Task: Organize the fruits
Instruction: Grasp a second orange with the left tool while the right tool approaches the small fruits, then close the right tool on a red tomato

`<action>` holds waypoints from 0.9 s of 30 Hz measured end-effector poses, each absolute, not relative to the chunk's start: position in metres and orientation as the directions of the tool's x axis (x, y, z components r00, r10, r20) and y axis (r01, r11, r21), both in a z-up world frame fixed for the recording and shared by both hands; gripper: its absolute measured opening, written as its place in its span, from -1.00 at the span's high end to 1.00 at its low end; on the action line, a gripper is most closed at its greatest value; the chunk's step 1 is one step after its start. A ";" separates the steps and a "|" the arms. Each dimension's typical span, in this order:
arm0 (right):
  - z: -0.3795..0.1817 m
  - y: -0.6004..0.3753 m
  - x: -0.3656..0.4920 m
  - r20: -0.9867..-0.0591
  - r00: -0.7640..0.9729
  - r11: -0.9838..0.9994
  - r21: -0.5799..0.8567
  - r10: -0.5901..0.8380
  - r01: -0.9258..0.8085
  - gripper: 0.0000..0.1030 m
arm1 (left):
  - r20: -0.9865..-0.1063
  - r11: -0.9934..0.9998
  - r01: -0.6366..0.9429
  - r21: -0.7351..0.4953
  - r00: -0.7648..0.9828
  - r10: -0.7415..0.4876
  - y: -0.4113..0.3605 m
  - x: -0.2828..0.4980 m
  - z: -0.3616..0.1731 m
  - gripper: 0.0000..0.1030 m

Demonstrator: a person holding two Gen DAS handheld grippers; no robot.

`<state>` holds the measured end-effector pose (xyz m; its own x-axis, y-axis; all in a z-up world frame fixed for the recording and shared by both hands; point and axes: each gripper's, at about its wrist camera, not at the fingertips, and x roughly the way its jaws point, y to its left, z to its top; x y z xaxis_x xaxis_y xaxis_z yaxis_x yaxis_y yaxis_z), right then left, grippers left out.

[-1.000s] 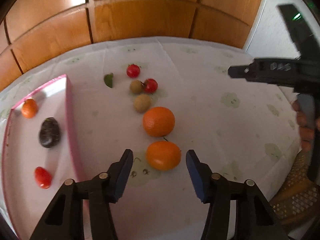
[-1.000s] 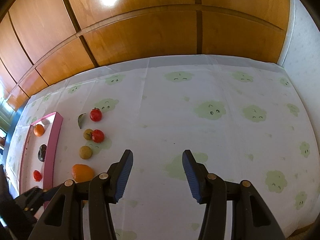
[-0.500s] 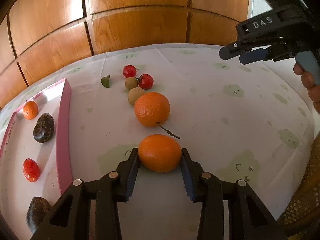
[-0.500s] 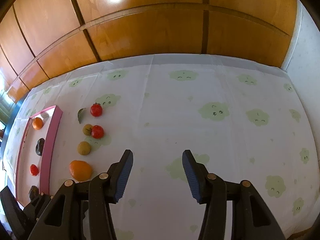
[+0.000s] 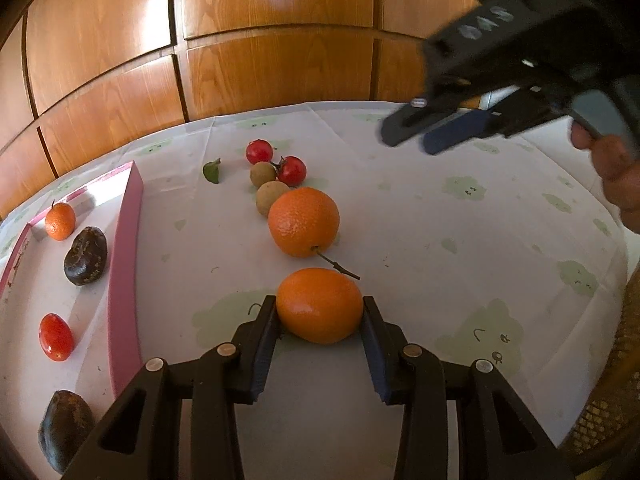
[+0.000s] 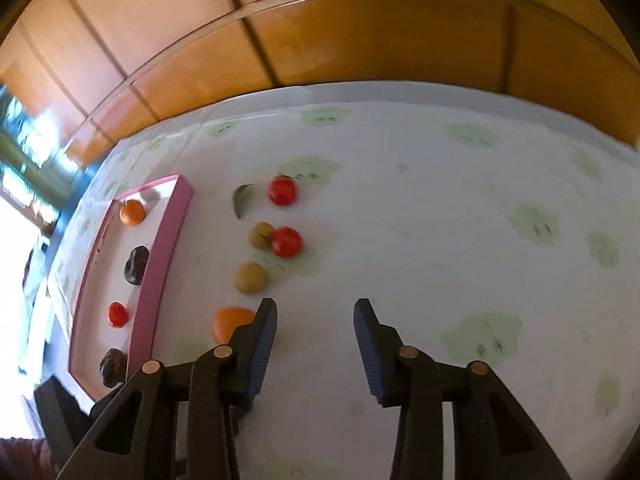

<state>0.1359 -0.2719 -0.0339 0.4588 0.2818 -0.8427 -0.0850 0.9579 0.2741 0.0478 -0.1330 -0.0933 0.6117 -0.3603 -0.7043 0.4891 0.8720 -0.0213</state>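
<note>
My left gripper [image 5: 319, 303] is shut on a smooth orange [image 5: 316, 314] that rests on the tablecloth, one pad on each side. Just beyond it lies a second orange [image 5: 303, 222] with a stem. Further back lie two red tomatoes [image 5: 292, 170], two tan round fruits [image 5: 270, 196] and a green leaf [image 5: 212, 171]. To the left stands the pink tray [image 5: 124, 264]. My right gripper [image 6: 315, 305] hovers over bare cloth, its jaws closing with nothing between them. In the left wrist view it [image 5: 412, 140] hangs at the upper right. An orange [image 6: 228, 322] shows partly behind its left finger.
The tray holds a small tangerine [image 5: 60, 221], two dark fruits [image 5: 85, 255] and a red tomato [image 5: 56, 336]. A wooden panel wall [image 5: 280, 60] backs the table. A person's hand [image 5: 616, 172] holds the right gripper. A woven seat [image 5: 616, 400] lies past the right table edge.
My left gripper came down and forward around the near orange and closed on it. My right gripper swung left toward the fruit row, and its jaws have narrowed.
</note>
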 end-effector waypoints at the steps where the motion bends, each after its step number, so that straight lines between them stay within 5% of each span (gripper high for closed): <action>1: -0.035 -0.267 0.142 -0.845 0.454 0.958 0.268 0.283 -0.099 0.22 | -0.702 0.872 0.489 -0.023 0.613 -0.363 -0.133 0.048 -0.094 0.21; 10: -0.061 -0.215 0.193 -0.910 0.370 0.955 0.080 0.187 -0.286 0.22 | -0.700 0.869 0.492 -0.047 0.605 -0.380 -0.131 0.050 -0.093 0.21; 18: -0.072 -0.210 0.215 -0.928 0.324 0.938 0.068 0.184 -0.339 0.22 | -0.701 0.869 0.491 -0.060 0.599 -0.387 -0.131 0.051 -0.092 0.21; 21: -0.078 -0.208 0.216 -0.932 0.315 0.939 0.067 0.180 -0.338 0.47 | -0.702 0.869 0.491 -0.061 0.598 -0.387 -0.131 0.052 -0.092 0.21; 27: -0.068 -0.232 0.196 -0.921 0.353 0.962 0.069 0.164 -0.266 0.48 | -0.702 0.869 0.492 -0.061 0.598 -0.387 -0.132 0.052 -0.092 0.21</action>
